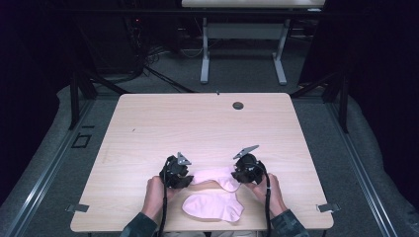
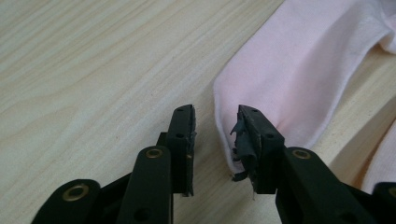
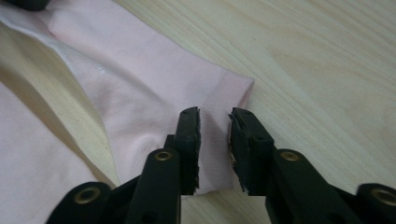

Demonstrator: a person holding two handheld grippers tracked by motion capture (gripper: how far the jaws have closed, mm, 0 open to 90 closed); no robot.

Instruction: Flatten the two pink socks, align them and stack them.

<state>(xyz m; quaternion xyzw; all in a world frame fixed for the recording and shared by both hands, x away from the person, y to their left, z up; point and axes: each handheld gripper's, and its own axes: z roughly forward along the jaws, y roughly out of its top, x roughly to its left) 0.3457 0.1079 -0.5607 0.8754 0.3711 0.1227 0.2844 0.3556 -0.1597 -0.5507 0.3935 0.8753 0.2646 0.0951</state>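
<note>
Two pale pink cotton socks lie at the counter's (image 1: pixel 148 123) near edge. One flat sock (image 1: pixel 213 206) is nearest; the other sock (image 1: pixel 217 177) stretches between both tools, likely for straightening. Left tool (image 2: pixel 215 140) and right tool (image 3: pixel 214 148) stand slightly open, straddling its ends without pinching. No writing is legible.

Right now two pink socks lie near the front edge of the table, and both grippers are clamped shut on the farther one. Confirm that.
Not quite. The two pink socks do lie near the table's front edge, but both gripper views show the left gripper and right gripper open at the farther sock's ends.
</note>
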